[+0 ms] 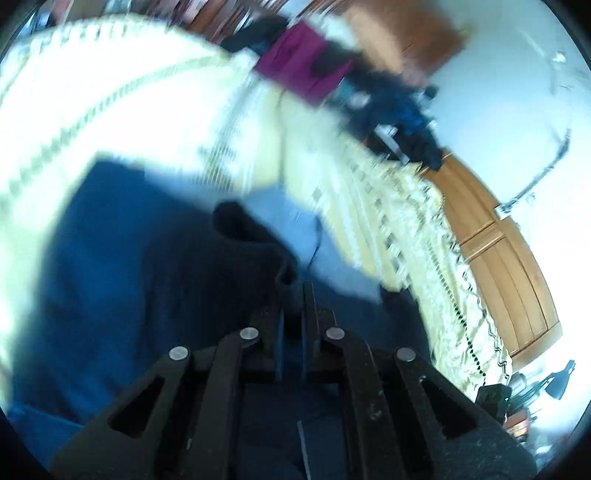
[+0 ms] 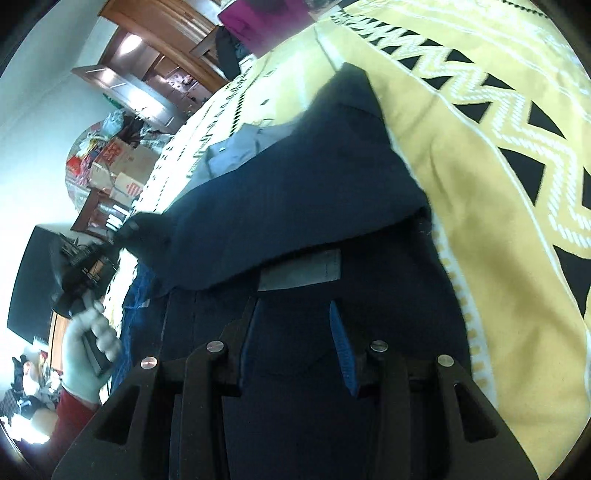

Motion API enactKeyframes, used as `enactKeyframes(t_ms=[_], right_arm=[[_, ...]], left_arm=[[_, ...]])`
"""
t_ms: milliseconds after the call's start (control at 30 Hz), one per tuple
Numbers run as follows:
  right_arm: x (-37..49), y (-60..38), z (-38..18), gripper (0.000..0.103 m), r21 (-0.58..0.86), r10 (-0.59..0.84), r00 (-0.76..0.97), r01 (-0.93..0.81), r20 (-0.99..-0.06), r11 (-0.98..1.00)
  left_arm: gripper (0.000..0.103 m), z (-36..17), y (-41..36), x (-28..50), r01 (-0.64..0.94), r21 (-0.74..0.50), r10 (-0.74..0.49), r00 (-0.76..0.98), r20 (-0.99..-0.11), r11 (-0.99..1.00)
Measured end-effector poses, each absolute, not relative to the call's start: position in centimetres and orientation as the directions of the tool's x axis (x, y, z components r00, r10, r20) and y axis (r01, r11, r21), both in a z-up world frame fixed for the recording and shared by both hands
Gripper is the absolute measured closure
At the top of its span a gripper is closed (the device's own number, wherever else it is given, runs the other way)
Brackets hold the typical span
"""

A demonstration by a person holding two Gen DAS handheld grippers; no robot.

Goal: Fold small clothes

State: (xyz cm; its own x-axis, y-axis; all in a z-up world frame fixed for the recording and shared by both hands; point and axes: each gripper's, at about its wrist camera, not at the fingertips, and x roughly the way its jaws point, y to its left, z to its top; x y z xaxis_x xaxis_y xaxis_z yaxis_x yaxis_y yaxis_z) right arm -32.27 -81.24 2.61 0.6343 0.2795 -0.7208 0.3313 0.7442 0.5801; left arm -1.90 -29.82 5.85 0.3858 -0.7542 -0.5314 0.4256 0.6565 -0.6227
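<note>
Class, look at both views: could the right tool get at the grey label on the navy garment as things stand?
Probably yes. The right tool is open just short of the grey label, which lies exposed on the navy garment, nothing between them.

Heavy motion blur smeared the left wrist view, where the cream-and-yellow patterned bedspread [image 1: 122,110] glared overexposed, while the right wrist view stayed sharper, both bending and darkening at their fisheye rims.

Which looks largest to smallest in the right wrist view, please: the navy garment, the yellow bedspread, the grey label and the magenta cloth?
1. Yellow bedspread or navy garment; too close to call.
3. Magenta cloth, though far away.
4. Grey label.
</note>
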Motion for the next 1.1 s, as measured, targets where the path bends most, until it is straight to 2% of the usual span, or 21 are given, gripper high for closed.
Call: enactKeyframes(t_ms=[100,200,300,433,467,533,600,633,667,700,733,800,867,967,1100], right_arm=[[-32.2,-81.0,3.1,0.059,0.582,0.288,0.64,0.309,-0.712,0.752],[-32.3,-80.9,3.3,0.059,0.579,0.287,0.641,0.303,-0.712,0.757],[-32.6,-81.2,3.4,0.059,0.578,0.28,0.644,0.311,-0.712,0.754],[-32.5,-82.4,4.9,0.059,0.571,0.255,0.669,0.304,-0.698,0.763],[-32.0,-83.0,5.5,0.059,0.562,0.242,0.682,0.295,-0.69,0.772],[-30.8,-84.1,6.0,0.059,0.542,0.221,0.696,0.282,-0.684,0.791],[-29.1,-84.8,5.3,0.06,0.505,0.207,0.675,0.279,-0.708,0.817],[-28.1,-85.0,4.0,0.063,0.474,0.203,0.631,0.295,-0.748,0.83],[-27.3,-85.3,2.2,0.073,0.449,0.206,0.572,0.323,-0.794,0.833],[-27.0,-85.6,1.1,0.075,0.453,0.224,0.54,0.338,-0.811,0.825],[-27.1,-85.7,1.2,0.075,0.461,0.228,0.548,0.335,-0.805,0.822],[-27.4,-85.4,2.9,0.063,0.44,0.212,0.563,0.307,-0.799,0.844],[-27.9,-85.0,4.7,0.056,0.433,0.201,0.593,0.279,-0.78,0.857],[-27.6,-84.8,6.4,0.056,0.441,0.201,0.623,0.259,-0.756,0.859],[-24.8,-83.5,6.5,0.052,0.509,0.262,0.643,0.232,-0.72,0.829]], left_arm=[[0.098,7.7,-27.4,-2.1,0.48,-0.586,-0.757,0.434,-0.488,0.653],[0.097,4.5,-25.5,-0.8,0.415,-0.584,-0.716,0.416,-0.56,0.698],[0.097,1.2,-23.6,-0.3,0.328,-0.637,-0.714,0.391,-0.581,0.698],[0.096,-1.1,-23.5,0.0,0.289,-0.66,-0.719,0.34,-0.606,0.694],[0.095,-1.1,-23.4,0.1,0.29,-0.663,-0.722,0.339,-0.603,0.69],[0.084,-0.7,-23.8,0.5,0.29,-0.662,-0.721,0.337,-0.605,0.691],[0.078,-0.7,-23.6,0.6,0.273,-0.663,-0.714,0.341,-0.611,0.698],[0.078,-0.6,-23.3,0.5,0.258,-0.659,-0.705,0.349,-0.618,0.706],[0.078,-0.3,-22.8,0.3,0.249,-0.653,-0.695,0.357,-0.624,0.715],[0.078,0.0,-22.2,0.0,0.245,-0.647,-0.687,0.366,-0.628,0.722],[0.077,0.6,-21.3,-0.4,0.242,-0.637,-0.676,0.379,-0.632,0.732],[0.07,2.2,-19.1,-1.2,0.242,-0.608,-0.646,0.425,-0.634,0.756],[0.063,3.9,-16.7,-1.6,0.23,-0.573,-0.603,0.484,-0.634,0.786],[0.062,6.5,-15.1,-1.7,0.236,-0.523,-0.557,0.548,-0.625,0.819],[0.059,8.0,-20.1,-0.9,0.39,-0.523,-0.652,0.465,-0.599,0.758]])
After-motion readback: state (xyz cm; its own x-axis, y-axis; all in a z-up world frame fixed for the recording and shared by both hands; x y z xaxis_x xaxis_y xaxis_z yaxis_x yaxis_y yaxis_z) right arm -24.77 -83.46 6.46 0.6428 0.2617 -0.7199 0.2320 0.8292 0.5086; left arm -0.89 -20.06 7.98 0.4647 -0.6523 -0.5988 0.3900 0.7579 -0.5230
